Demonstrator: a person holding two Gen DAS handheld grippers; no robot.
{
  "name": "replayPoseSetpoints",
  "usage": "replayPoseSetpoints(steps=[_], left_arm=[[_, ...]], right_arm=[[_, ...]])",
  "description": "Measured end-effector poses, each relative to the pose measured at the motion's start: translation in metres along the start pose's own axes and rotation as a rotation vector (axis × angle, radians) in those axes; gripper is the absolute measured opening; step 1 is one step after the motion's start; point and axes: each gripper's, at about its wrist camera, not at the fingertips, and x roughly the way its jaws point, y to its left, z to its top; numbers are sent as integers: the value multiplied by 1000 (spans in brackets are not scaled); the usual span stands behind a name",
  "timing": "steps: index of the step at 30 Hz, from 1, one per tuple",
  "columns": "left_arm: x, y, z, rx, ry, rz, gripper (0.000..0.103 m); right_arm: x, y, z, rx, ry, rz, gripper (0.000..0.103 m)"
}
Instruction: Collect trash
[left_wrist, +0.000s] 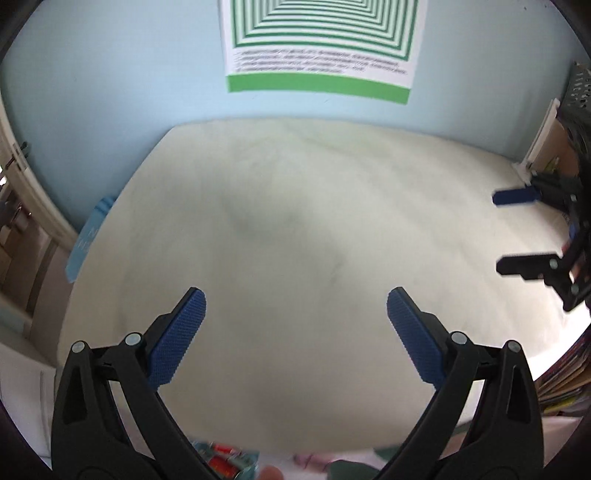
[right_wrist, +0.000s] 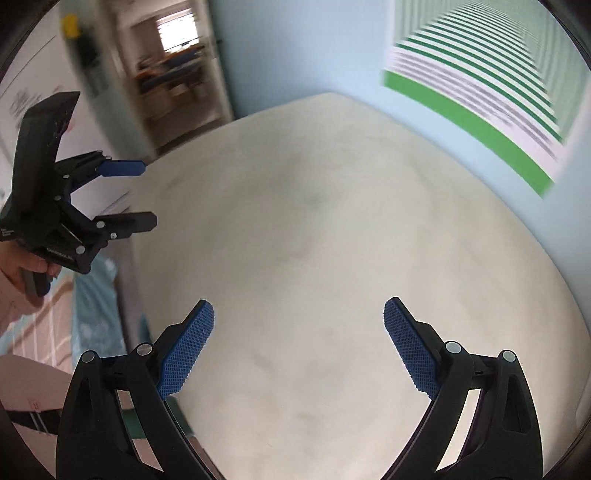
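We are holding the left black two-finger gripper with blue textured pads (left_wrist: 295, 332) above a pale cream, roughly round tabletop (left_wrist: 288, 206), its jaws spread wide with nothing between them. We are holding the right black two-finger gripper with blue textured pads (right_wrist: 299, 343) over the same cream surface, its jaws also standing wide apart and holding nothing. In the left wrist view the right gripper is showing at the right edge, fingers pointing left; in the right wrist view the left gripper is showing at the left edge, with a hand (right_wrist: 22, 269) wrapped around its handle.

A white poster with nested green rectangles and a solid green bottom band (left_wrist: 319, 44) is hanging on the light blue wall (left_wrist: 110, 81) behind the table. A light blue flat item (left_wrist: 88, 236) is sitting just off the table's left edge; both views are blurring, so we cannot tell what it is.

Task's thing: blurred red-and-teal packaging (left_wrist: 225, 459) is peeking in at the bottom edge of the left wrist view, below the table's near rim, apart from both grippers. We cannot tell whether it is trash.
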Motion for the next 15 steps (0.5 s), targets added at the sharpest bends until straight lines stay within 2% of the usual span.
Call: replayPoseSetpoints(steps=[3,7,15], left_arm=[[16,-33,26,-17,-30,-12,96],[37,-69,56,17,-7,-64,96],[60,-107,88,108,13,-158,96]], right_arm=[[-16,-35,-22,116,-14,-59,93],[-26,-60,-38,207,-21,-122,93],[-39,-93,-60,434,-49,-206,93]])
